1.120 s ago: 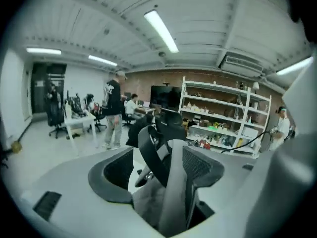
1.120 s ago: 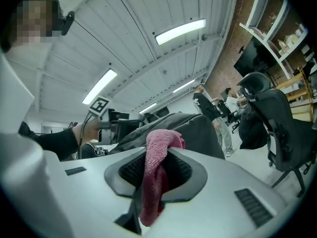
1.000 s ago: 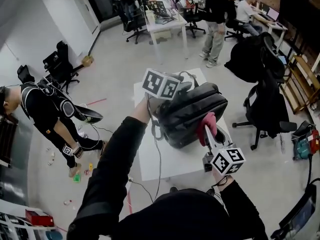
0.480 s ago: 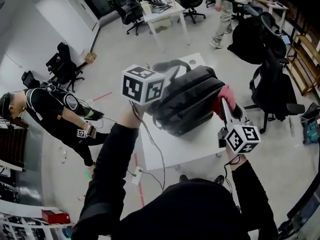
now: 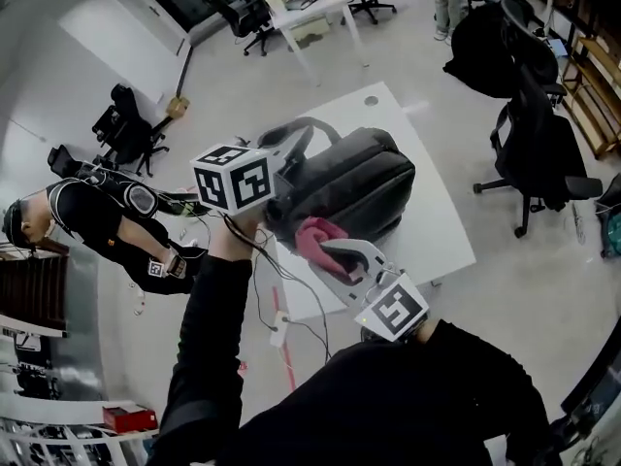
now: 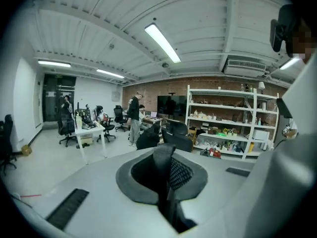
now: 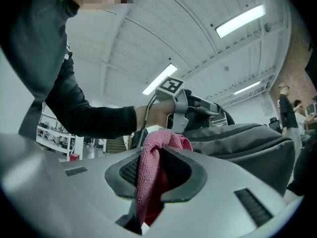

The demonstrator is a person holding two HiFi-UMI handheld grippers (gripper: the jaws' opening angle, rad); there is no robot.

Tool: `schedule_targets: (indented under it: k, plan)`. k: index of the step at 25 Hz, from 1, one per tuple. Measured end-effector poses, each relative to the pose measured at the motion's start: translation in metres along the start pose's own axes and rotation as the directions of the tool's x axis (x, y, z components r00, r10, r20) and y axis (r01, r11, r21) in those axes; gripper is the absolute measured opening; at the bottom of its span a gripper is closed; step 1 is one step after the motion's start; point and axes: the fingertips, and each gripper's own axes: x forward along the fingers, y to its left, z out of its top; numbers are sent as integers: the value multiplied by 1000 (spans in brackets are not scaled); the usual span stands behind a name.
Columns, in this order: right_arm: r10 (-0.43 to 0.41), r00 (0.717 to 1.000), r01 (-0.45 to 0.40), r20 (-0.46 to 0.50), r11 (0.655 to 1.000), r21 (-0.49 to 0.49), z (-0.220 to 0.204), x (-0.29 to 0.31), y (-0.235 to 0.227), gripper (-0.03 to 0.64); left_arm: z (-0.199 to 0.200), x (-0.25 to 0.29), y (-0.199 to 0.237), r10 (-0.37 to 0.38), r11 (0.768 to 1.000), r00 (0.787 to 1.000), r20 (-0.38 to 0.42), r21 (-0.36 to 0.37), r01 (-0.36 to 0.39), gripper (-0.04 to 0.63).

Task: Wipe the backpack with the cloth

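**Cloth at the backpack's side**

The right gripper (image 7: 153, 182) pinches the pink cloth (image 5: 312, 236) at the near side of the black backpack (image 5: 354, 187), which lies on the white table (image 5: 427, 212). The left gripper (image 6: 167, 192) is clamped tight on the backpack's strap (image 6: 162, 157).

Backpack (image 5: 359, 184) on table (image 5: 432, 223), cloth (image 5: 312, 236) at its near side (chair (image 5: 536, 149) right)

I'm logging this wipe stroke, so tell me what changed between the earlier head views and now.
The right gripper carried the pink cloth from the right end of the backpack along its near side toward the left gripper. The left gripper closed on the backpack's black strap. Unchanged: the cloth stays clamped in the right gripper, the backpack on the white table.
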Motion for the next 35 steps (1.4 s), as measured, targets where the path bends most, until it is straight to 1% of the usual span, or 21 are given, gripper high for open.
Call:
schedule_targets:
  k: [1, 3, 5, 7, 8, 9, 11, 13, 14, 15, 16, 17, 21, 23, 26, 28, 29, 31, 32, 33, 35]
  plan:
    - [12, 1000, -12, 11, 999, 32, -2, -1, -1, 81, -3, 0, 6, 16, 1000, 1000, 5, -12, -16, 26]
    - [-35, 999, 34, 12, 994, 102, -6, -8, -24, 78, -7, 1, 19, 61, 998, 998, 6, -16, -61, 26]
    - [-142, 990, 142, -6, 982, 125, -13, -18, -67, 75, -8, 4, 34, 106, 994, 994, 6, -6, -106, 26]
    - [-274, 962, 273, -15, 950, 149, -22, -33, -118, 69, -7, 4, 48, 135, 991, 991, 11, -2, -135, 26]
    - [-350, 936, 350, -28, 922, 164, -26, -42, -146, 66, -7, 3, 55, 146, 989, 989, 14, -4, -146, 26]
    - [-428, 903, 429, -48, 885, 179, -29, -54, -173, 58, -6, 2, 61, 159, 987, 987, 18, -3, -159, 26]
    - [-562, 823, 567, -85, 799, 199, -31, -78, -220, 50, -5, -1, 73, 191, 981, 981, 25, 12, -191, 26]
    - [-643, 760, 646, -93, 735, 205, -27, -95, -250, 46, -4, -1, 83, 227, 973, 974, 27, 45, -228, 26]
    - [-665, 741, 668, -91, 717, 200, -25, -98, -258, 43, -4, 0, 87, 240, 968, 970, 26, 64, -242, 26]
    - [-676, 732, 678, -89, 709, 192, -23, -97, -261, 43, -4, 2, 91, 249, 965, 968, 26, 80, -251, 26]
    - [-676, 732, 679, -87, 711, 185, -21, -93, -261, 43, -4, 4, 93, 254, 963, 967, 28, 91, -256, 26]
    - [-667, 740, 670, -86, 721, 176, -21, -84, -256, 41, -4, 5, 96, 256, 962, 966, 29, 95, -258, 26]
    - [-590, 802, 598, -97, 788, 145, -28, -41, -215, 34, -7, 6, 103, 250, 964, 968, 26, 84, -251, 26]
    - [-530, 839, 543, -124, 829, 131, -39, -16, -186, 34, -7, 6, 106, 232, 970, 972, 29, 69, -233, 26]
    - [-390, 904, 413, -176, 903, 117, -60, 33, -125, 34, -10, -3, 110, 192, 979, 981, 28, 59, -193, 27]
    - [-255, 948, 278, -188, 955, 107, -63, 65, -70, 34, -13, -11, 111, 164, 984, 986, 21, 62, -165, 26]
    - [-183, 964, 203, -192, 975, 87, -61, 78, -43, 34, -13, -13, 112, 152, 986, 988, 20, 63, -153, 26]
    - [-71, 974, 80, -213, 996, 32, -61, 96, -2, 34, -11, -13, 112, 131, 989, 991, 25, 63, -132, 26]
    - [-37, 973, 41, -226, 999, 15, -63, 101, 11, 34, -10, -12, 112, 120, 991, 992, 29, 63, -122, 26]
    - [-20, 972, 24, -234, 1000, 12, -65, 105, 18, 32, -10, -13, 110, 108, 992, 994, 33, 64, -110, 26]
    - [-50, 971, 60, -234, 998, 36, -68, 106, 12, 32, -8, -15, 106, 79, 994, 996, 41, 69, -82, 27]
